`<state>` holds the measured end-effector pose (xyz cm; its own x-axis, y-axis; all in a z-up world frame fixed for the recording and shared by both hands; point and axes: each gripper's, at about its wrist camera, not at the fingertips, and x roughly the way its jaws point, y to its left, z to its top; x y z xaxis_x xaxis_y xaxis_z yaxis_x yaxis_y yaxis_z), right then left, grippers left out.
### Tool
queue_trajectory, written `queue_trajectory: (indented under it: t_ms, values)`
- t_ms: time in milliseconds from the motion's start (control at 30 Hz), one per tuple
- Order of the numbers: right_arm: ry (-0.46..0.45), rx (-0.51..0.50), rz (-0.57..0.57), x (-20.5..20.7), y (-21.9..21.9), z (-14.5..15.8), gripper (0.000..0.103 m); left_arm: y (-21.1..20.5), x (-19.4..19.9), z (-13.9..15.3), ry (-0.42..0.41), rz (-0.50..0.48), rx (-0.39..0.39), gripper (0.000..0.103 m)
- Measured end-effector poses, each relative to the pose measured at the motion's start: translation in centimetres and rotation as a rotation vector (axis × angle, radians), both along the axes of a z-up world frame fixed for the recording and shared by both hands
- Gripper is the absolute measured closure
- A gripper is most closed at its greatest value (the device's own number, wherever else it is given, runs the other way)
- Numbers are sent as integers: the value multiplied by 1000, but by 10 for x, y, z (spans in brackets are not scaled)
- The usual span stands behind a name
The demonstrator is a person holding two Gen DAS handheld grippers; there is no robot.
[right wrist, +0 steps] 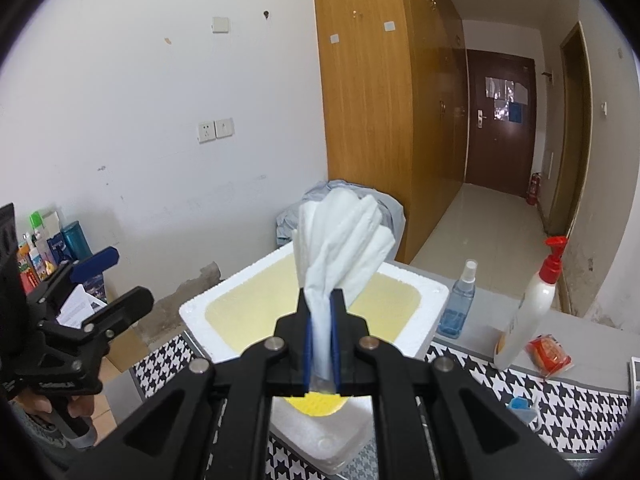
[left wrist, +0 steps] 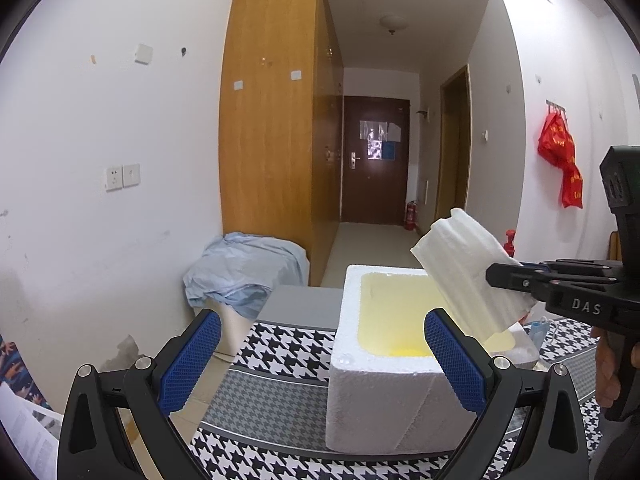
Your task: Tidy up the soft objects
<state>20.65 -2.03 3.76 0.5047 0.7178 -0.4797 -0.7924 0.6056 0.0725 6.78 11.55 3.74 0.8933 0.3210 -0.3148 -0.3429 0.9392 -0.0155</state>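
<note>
My right gripper (right wrist: 321, 312) is shut on a pack of white tissues (right wrist: 344, 236), which fans out above its blue pads. It hangs over a white foam box (right wrist: 430, 300) with a yellowish inside. In the left wrist view the same tissue pack (left wrist: 468, 268) tilts over the foam box (left wrist: 380, 400), pinched by the right gripper (left wrist: 496, 276) coming in from the right. My left gripper (left wrist: 322, 356) stands open with nothing between its blue pads, close to the box's near side. It also shows at the left of the right wrist view as the left gripper (right wrist: 116, 276).
The box stands on a houndstooth cloth (left wrist: 272, 364) over a table. A spray bottle (right wrist: 458, 304), a white pump bottle (right wrist: 528, 308) and a red packet (right wrist: 549, 354) stand right of the box. A blue-covered bin (left wrist: 244, 272), a wardrobe (left wrist: 272, 120) and a hallway lie beyond.
</note>
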Motion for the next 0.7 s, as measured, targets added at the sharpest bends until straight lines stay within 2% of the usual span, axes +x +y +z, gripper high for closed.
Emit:
queue_trajectory:
  t_ms: [67, 133, 200, 233, 300, 400, 700]
  values:
    - [0, -5, 0, 0, 1, -1, 89, 0, 0, -1, 3, 0, -3, 1]
    - [1, -12, -1, 0, 2, -2, 81, -1, 0, -3, 6, -6, -10, 1]
    - [-2, -25, 5, -1, 4, -3, 54, 0, -1, -4, 7, -10, -12, 1]
    - [-6, -31, 6, -2, 5, -4, 47, -1, -1, -5, 9, -11, -10, 1]
    - [-15, -31, 12, -5, 5, -4, 25, -1, -2, -5, 9, -10, -10, 1]
    - [-40, -48, 16, -10, 6, -4, 5, 1, -3, -4, 4, -6, -14, 1]
    - [-36, -54, 18, -11, 3, -7, 1, 1, -4, -2, -1, 3, -5, 1]
